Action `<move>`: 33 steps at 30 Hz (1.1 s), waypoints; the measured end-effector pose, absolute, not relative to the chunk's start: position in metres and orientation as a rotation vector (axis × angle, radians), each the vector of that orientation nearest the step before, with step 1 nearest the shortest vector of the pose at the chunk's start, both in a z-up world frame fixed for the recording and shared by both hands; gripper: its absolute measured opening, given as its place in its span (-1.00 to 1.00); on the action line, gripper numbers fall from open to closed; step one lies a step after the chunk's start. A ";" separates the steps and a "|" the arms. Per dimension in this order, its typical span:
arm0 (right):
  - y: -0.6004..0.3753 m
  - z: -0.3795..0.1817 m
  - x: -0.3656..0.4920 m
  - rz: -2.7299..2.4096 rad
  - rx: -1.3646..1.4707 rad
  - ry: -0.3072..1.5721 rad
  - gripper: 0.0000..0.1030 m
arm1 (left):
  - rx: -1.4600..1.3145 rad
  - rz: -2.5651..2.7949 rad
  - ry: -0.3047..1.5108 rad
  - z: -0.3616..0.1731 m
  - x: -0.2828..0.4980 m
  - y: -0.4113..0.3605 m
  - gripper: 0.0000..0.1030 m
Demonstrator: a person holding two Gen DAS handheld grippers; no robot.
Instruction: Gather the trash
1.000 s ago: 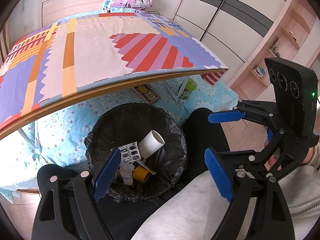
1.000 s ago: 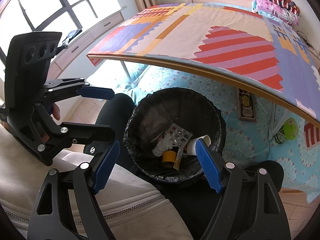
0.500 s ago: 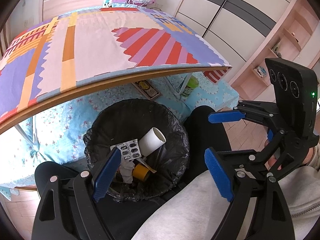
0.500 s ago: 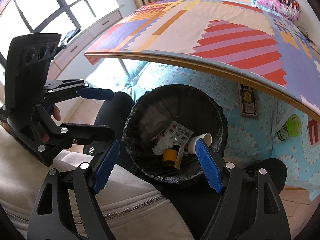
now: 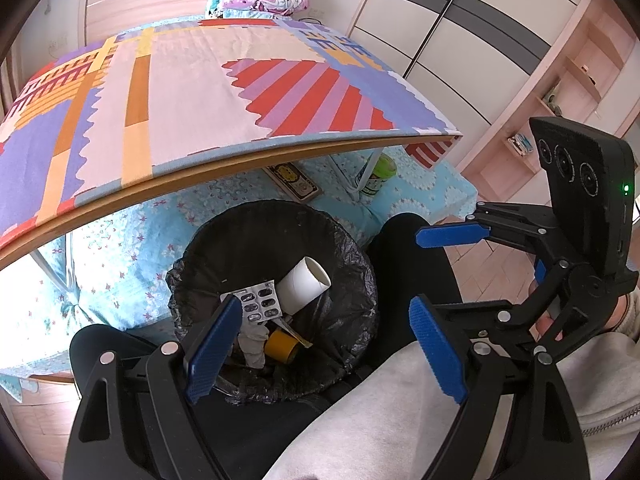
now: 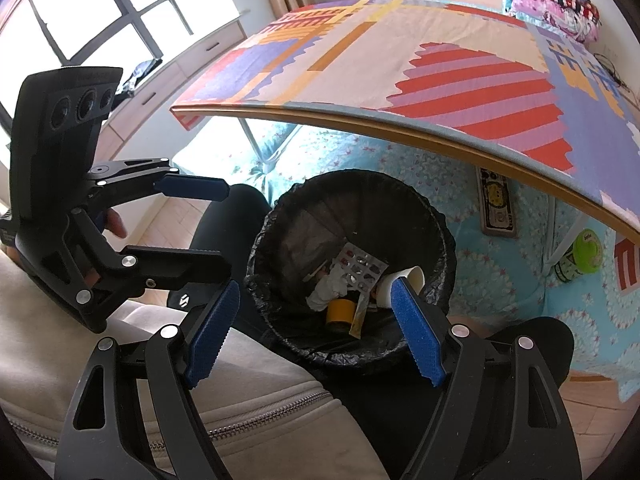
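A bin with a black liner [image 5: 256, 236] [image 6: 436, 216] stands on the floor between a person's knees. In it lie a white paper tube [image 5: 302, 284], a silver blister pack [image 5: 260, 300] [image 6: 360, 266], a yellow tape roll [image 5: 280, 348] [image 6: 340, 312] and crumpled white tissue [image 6: 326, 294]. My left gripper [image 5: 325, 302] hovers open above the bin's near rim, nothing between its blue pads. My right gripper [image 6: 315, 284] hangs open over the same bin, also empty. Each gripper shows in the other's view, beside the bin and apart from it.
A table under a bright patterned cloth [image 5: 200, 92] [image 6: 400, 60] overhangs the bin's far side. Beneath it, on blue floral bedding, lie a green-lidded jar [image 5: 378, 176] and a flat cartoon-printed box [image 5: 296, 182]. The person's black trouser legs and pale jacket [image 6: 120, 360] fill the near side.
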State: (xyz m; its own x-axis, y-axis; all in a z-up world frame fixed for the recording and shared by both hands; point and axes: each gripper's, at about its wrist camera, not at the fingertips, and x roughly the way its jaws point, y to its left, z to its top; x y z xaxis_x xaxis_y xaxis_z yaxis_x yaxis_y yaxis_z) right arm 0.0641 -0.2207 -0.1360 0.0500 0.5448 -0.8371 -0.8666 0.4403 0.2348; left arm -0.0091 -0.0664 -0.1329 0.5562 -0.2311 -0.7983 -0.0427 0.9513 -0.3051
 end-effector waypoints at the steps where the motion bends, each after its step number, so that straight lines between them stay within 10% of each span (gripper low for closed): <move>1: -0.221 -0.136 0.064 1.114 -0.378 1.052 0.51 | -0.307 -0.111 0.979 -0.133 -0.009 -0.066 0.60; 33: -0.221 -0.135 0.064 1.115 -0.377 1.049 0.51 | -0.300 -0.109 0.966 -0.127 -0.010 -0.066 0.60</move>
